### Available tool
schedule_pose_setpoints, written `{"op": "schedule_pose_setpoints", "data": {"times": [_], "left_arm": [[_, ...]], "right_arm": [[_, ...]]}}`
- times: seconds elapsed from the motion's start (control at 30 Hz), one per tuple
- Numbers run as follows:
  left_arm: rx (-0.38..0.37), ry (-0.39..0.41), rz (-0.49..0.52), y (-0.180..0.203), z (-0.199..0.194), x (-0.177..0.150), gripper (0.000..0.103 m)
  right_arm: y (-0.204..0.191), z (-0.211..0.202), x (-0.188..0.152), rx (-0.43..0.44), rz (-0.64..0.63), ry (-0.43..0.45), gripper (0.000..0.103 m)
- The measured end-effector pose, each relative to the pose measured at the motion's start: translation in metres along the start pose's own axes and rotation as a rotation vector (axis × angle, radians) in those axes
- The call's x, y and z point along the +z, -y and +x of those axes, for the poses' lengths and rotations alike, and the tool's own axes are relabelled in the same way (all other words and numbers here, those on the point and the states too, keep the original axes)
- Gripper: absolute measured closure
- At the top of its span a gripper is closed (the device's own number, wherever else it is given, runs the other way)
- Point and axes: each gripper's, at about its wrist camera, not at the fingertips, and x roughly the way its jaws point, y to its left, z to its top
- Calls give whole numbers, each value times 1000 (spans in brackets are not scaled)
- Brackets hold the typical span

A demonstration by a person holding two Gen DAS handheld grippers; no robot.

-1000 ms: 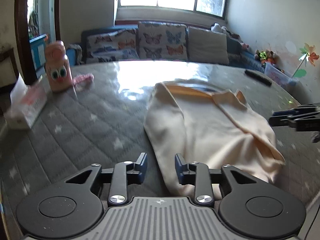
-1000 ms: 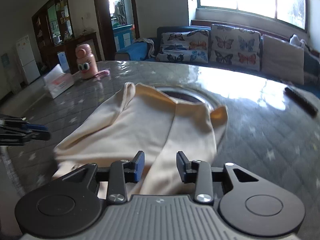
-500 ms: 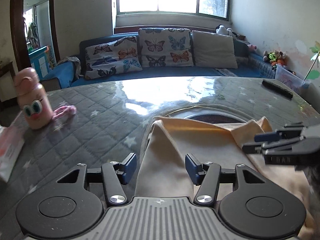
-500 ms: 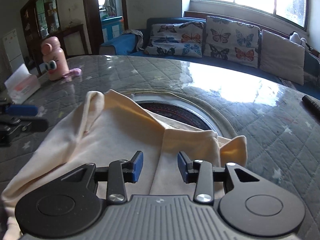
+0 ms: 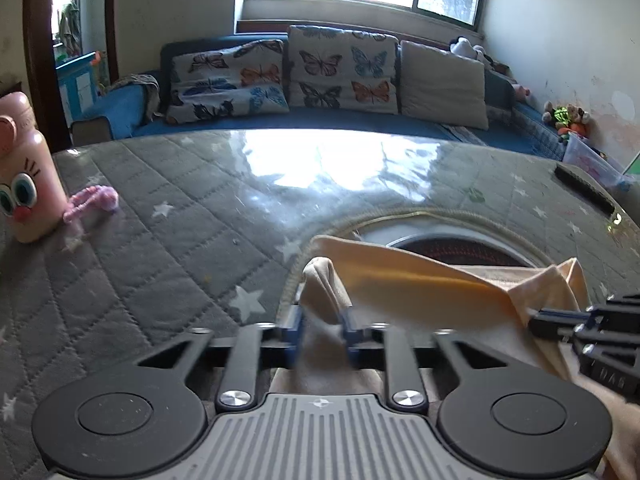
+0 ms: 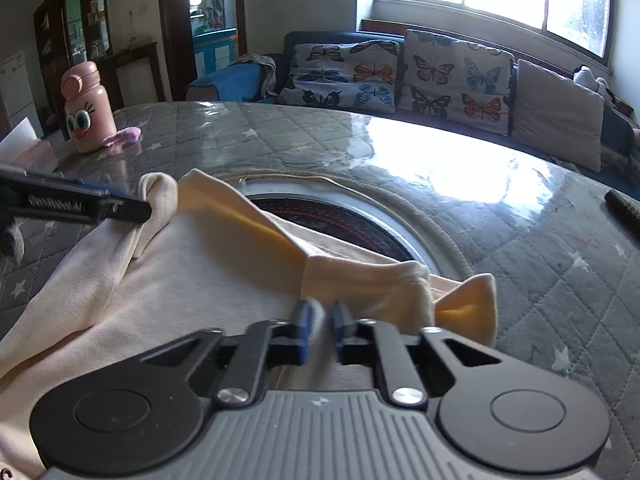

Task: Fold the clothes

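Lying spread across the quilted grey table (image 6: 560, 264), a cream-yellow garment (image 6: 192, 292), smooth-surfaced, far hem lifting in a taut band (image 5: 420, 284) over the round inset, bunching at both upper corners, near end trailing toward the table's edge.

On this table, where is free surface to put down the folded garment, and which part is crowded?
Free: the grey quilted table cover between the pink cartoon-face bottle and the cream garment, and the glossy far strip toward the sofa. Also right of the garment, before the black remote. Crowded: the middle, where garment and round inset lie, and the bottle's corner.
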Motion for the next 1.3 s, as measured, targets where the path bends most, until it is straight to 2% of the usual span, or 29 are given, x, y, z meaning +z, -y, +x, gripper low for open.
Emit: {"op": "schedule_pose_setpoints", "data": {"times": [0.2, 0.43, 0.6, 0.77, 0.97, 1.07, 1.17, 1.23, 1.3], "left_arm": [[76, 83, -12, -10, -31, -1, 93], [216, 164, -96, -60, -84, -14, 94], [305, 160, -157, -97, -110, -36, 94], [356, 116, -188, -120, -120, -63, 94], [364, 61, -185, -125, -117, -80, 93], [366, 55, -178, -122, -120, -81, 88], [354, 79, -147, -114, -131, -80, 83], [340, 101, -120, -105, -139, -79, 79], [310, 127, -93, -95, -148, -78, 78]], "right_arm": [[11, -22, -3, -32, 20, 63, 101], [52, -84, -16, -106, 127, 166, 101], [81, -130, -35, -182, 196, 213, 101], [107, -172, -70, -289, 275, 218, 101], [127, -193, -115, -368, 369, 132, 101], [138, -194, -133, -402, 406, 66, 99], [139, -201, -139, -430, 406, 67, 95], [133, -205, -134, -406, 378, 85, 94], [125, -203, -129, -365, 344, 87, 88]]}}
